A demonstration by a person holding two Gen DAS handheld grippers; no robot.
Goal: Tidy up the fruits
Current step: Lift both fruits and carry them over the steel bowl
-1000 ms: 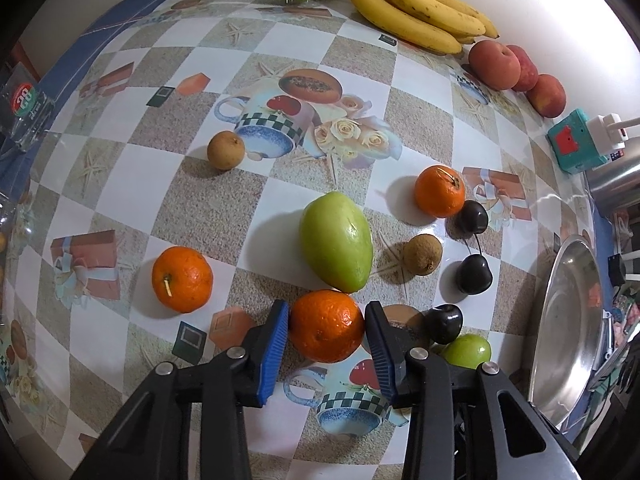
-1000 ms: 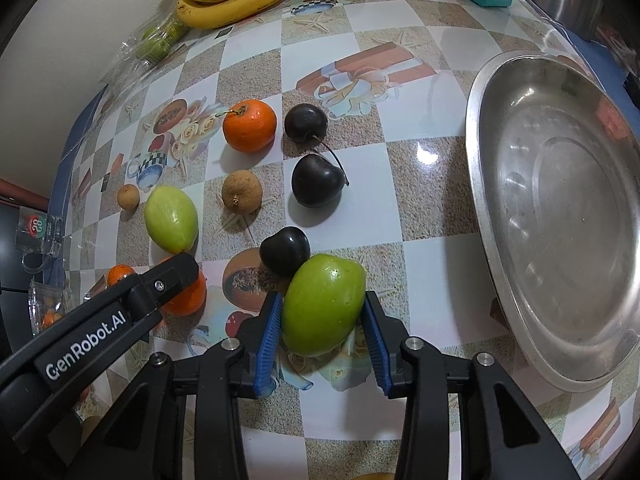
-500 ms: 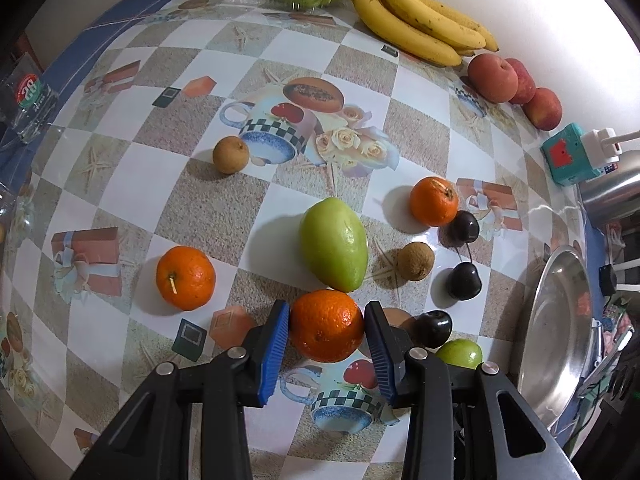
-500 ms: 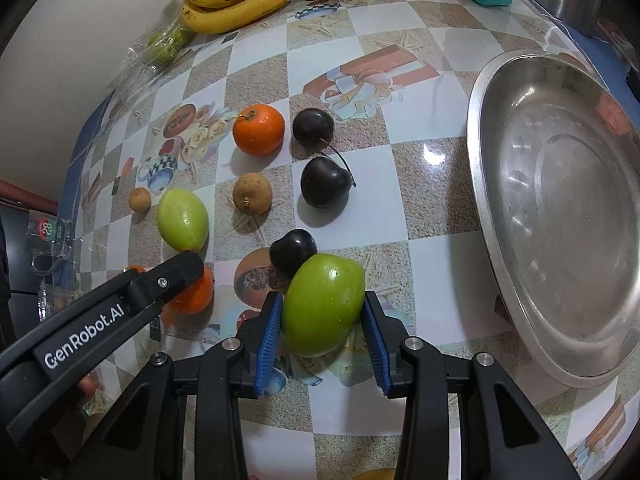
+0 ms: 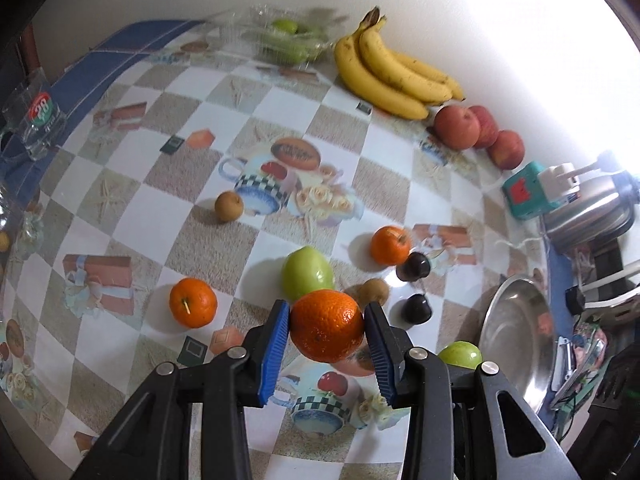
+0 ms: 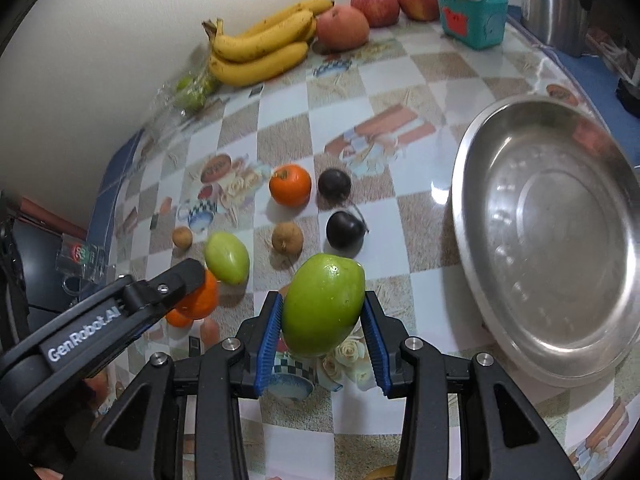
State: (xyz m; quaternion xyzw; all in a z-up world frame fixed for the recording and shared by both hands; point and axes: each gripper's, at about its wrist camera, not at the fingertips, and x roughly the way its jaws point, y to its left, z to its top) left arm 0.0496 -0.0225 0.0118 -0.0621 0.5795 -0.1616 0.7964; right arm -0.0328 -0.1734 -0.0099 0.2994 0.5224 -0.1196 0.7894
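Note:
My left gripper (image 5: 326, 326) is shut on an orange (image 5: 326, 326) and holds it above the table. My right gripper (image 6: 322, 310) is shut on a green fruit (image 6: 322, 310), also lifted; that fruit shows in the left wrist view (image 5: 460, 354). The left gripper with its orange shows in the right wrist view (image 6: 196, 294). On the table lie two more oranges (image 5: 193, 302) (image 5: 390, 245), a green mango-shaped fruit (image 5: 307, 276), dark plums (image 6: 344, 229), and small brown fruits (image 5: 229, 207).
A steel bowl (image 6: 552, 240) stands at the right. Bananas (image 5: 392, 76), red apples (image 5: 458, 127) and a bag of green fruit (image 5: 286, 42) lie along the back wall. A teal box (image 6: 470, 20), a kettle (image 5: 588, 210) and a glass (image 5: 38, 118) stand at the edges.
Both grippers have risen from the table, each lifting its fruit: the left with the orange, the right with the green fruit. The table looks farther away in both views.

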